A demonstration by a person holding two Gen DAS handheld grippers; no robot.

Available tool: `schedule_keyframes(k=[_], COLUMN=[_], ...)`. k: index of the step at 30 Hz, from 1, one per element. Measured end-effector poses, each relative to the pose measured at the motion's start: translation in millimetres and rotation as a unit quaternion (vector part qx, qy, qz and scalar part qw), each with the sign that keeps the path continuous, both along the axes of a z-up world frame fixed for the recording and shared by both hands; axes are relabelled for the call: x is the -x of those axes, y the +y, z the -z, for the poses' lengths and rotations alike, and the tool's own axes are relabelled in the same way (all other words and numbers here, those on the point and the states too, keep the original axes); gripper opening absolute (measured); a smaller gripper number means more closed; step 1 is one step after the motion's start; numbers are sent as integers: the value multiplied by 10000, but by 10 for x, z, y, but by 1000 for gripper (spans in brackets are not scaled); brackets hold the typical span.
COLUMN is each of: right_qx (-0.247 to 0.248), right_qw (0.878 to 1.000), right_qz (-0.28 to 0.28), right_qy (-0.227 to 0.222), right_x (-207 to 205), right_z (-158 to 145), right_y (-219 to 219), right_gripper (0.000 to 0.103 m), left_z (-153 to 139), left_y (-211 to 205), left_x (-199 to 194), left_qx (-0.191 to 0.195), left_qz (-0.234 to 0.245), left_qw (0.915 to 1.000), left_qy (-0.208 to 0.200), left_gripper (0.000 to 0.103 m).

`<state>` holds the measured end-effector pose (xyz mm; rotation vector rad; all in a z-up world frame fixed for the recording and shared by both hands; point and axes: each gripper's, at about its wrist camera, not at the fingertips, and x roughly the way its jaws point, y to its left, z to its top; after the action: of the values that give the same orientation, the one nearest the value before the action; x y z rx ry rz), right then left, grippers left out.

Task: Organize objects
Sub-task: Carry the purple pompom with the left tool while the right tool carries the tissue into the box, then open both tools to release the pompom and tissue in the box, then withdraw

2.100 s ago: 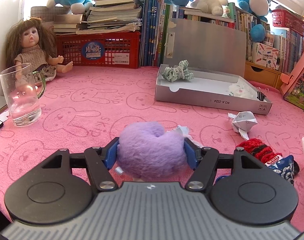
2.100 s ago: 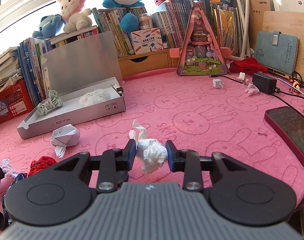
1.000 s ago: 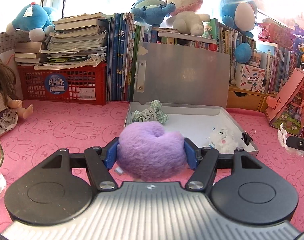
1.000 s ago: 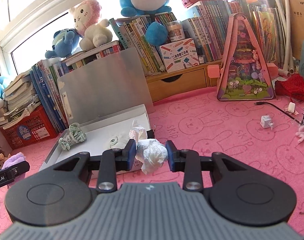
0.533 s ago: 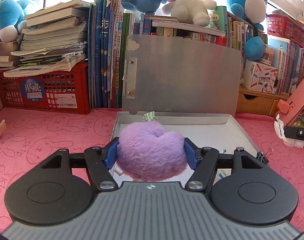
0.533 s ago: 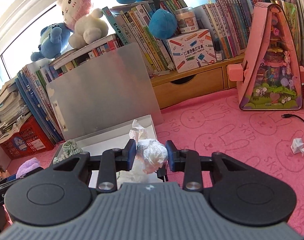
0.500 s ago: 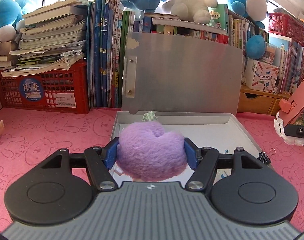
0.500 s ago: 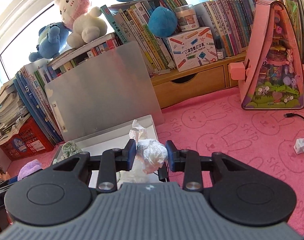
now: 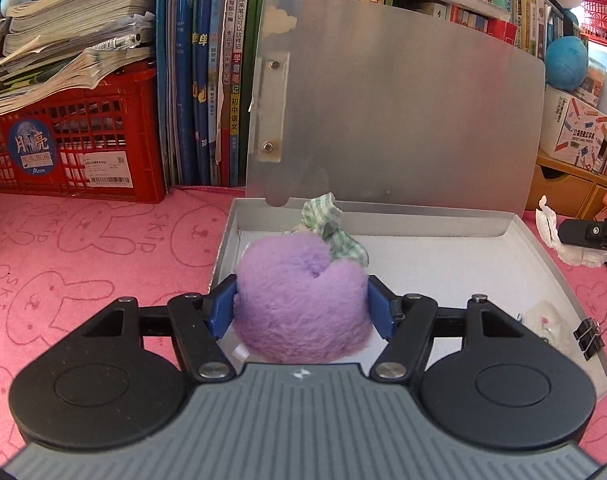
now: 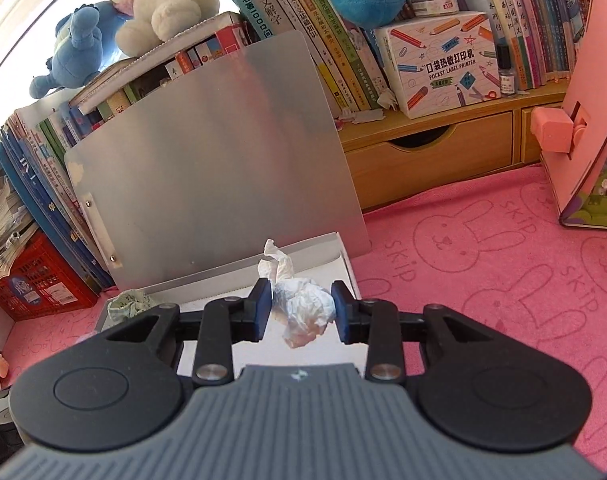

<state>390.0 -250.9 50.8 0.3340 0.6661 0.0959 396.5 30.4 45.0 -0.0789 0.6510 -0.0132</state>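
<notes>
Purple fluffy plush: rounded, notched on top, clamped between blue pads above near-left part of silver box. Crumpled white tissue: pinched between pads over box's right end. Box: shallow, open, lid upright at far side.

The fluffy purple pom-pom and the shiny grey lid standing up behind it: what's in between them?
In the left wrist view, a green checked cloth scrunchie sits inside the open grey box, between the purple pom-pom and the upright lid.
</notes>
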Motion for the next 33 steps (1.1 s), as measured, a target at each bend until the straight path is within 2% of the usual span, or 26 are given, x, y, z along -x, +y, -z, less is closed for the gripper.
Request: schedule_keyframes(k=[12,13,14,16,17,19,26,33], right_qx=[-15,-10,-13,-38,-19,44,159,506], right_qw=[9996,9997,9998,9999,9999,9999,9994,9951], right_qz=[-87,-80,-88,-114,-110,-93,-101,-372], right_qy=[257,223,176,46,3,-31,-277,-759], right_x=[-429,-430,-423,-381,-355,-289,134,905], right_z=[391,391,378,329,304,233,-101,-388], right_y=[130,138,141,140,141,133,5,-109], right_gripper=[40,42,58,66,67,67,72,81], left_z=[198,200,200,191,173,134,-232,-557], left_y=[-25,-34,-46,-49,-46,-39,-97,-169], left_x=[-327,-334,-328,-307,-276,-228,201,914], left_qx=[-353,-384,-412,-418,-352,-262,-195,-266], left_qz=[-79,-79,-63,-36,2,2,118,366], left_qw=[9992,9991,9990,9991,9993,9996,9996,9978], left_qy=[156,161,136,108,83,68,-173,-484], left_gripper=[71,72,73,84,85,89,92,96])
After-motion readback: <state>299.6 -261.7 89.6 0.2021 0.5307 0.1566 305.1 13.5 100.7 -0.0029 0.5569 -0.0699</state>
